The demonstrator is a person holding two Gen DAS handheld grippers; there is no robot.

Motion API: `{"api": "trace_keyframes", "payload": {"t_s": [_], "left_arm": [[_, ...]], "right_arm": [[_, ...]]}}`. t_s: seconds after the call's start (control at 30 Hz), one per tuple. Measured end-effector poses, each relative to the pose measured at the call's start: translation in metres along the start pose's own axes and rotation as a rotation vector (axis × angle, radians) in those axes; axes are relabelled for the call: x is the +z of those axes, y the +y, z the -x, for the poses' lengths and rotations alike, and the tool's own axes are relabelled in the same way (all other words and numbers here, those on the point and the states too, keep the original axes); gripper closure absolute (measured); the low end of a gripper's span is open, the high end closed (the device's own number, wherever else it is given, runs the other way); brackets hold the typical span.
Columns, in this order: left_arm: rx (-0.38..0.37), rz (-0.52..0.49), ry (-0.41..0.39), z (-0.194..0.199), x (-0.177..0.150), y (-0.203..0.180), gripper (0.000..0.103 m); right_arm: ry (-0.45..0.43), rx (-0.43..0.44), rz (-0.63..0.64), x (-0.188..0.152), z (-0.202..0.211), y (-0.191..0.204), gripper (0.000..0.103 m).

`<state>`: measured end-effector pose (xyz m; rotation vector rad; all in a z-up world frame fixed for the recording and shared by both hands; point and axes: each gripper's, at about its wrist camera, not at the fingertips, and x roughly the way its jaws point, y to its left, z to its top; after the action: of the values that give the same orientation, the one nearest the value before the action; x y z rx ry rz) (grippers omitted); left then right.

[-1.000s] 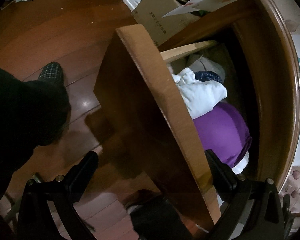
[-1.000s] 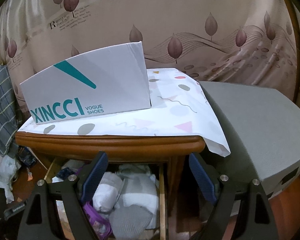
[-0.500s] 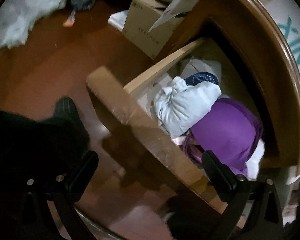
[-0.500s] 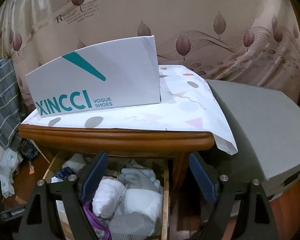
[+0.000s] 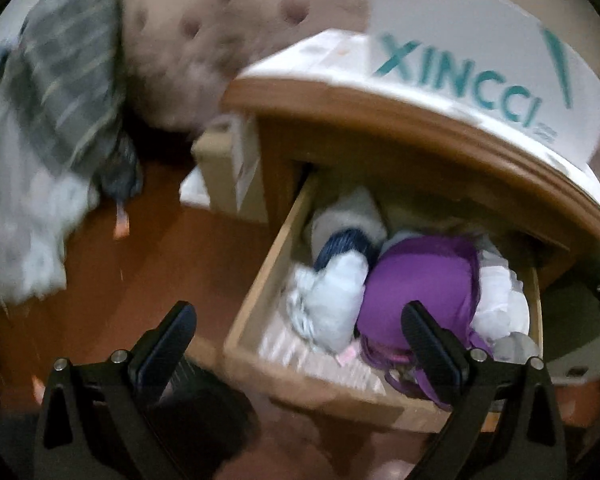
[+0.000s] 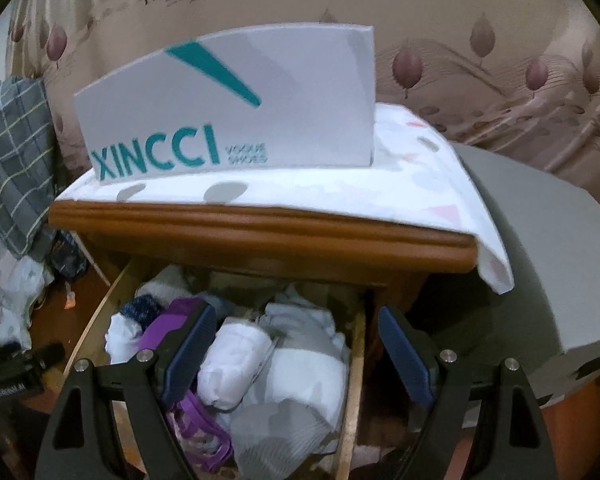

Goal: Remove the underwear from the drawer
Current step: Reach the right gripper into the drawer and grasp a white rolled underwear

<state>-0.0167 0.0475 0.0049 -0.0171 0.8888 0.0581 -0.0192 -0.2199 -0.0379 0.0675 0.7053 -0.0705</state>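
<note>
The wooden drawer (image 5: 260, 280) (image 6: 356, 364) stands pulled out of the nightstand, packed with rolled garments. A purple piece (image 5: 420, 280) (image 6: 168, 324) lies in the middle beside a pale blue-white bundle (image 5: 332, 300), a dark blue roll (image 5: 340, 244) and white rolls (image 6: 232, 364). A grey piece (image 6: 276, 428) sits at the front. My left gripper (image 5: 300, 332) hangs open above the drawer's front left corner, holding nothing. My right gripper (image 6: 292, 340) is open over the white rolls, its fingers apart from the cloth.
A white XINCCI shoe box (image 6: 228, 112) rests on a patterned cloth on the nightstand top (image 6: 260, 232). A grey mattress (image 6: 540, 280) is to the right. A cardboard box (image 5: 228, 176) and plaid clothing (image 5: 68, 80) lie left on the wooden floor (image 5: 140, 272).
The left gripper has swung up from the drawer front to look into the drawer. The right gripper has moved nearer and lower over the clothes. Both stayed open.
</note>
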Motion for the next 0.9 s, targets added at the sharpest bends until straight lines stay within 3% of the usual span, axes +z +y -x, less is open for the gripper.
{"api": "trace_keyframes", "payload": {"t_s": [0.17,0.33,0.5,0.57,0.63,0.9], "left_arm": [[-0.044,-0.127,-0.017,-0.002,0.021,-0.006,0.001],[-0.033,-0.195,-0.004,-0.015,0.031,-0.005,0.0],[-0.035,-0.147,0.063,-0.037,0.03,0.012,0.001],[-0.026,-0.13,0.093,-0.044,0.03,0.017,0.001],[-0.012,-0.119,0.096,-0.045,0.029,0.021,0.001],[-0.023,-0.036,0.087,-0.039,0.036,0.045,0.001]], "right_arm": [[0.077,0.016,0.018,-0.007,-0.014,0.005,0.017],[0.171,0.018,0.012,-0.014,-0.033,0.008,0.017],[0.27,0.055,-0.023,-0.017,-0.054,0.012,0.018],[0.285,0.013,0.033,-0.019,-0.06,0.023,0.022],[0.304,0.002,0.079,-0.021,-0.068,0.034,0.028],[0.384,-0.034,0.095,-0.018,-0.099,0.053,0.029]]}}
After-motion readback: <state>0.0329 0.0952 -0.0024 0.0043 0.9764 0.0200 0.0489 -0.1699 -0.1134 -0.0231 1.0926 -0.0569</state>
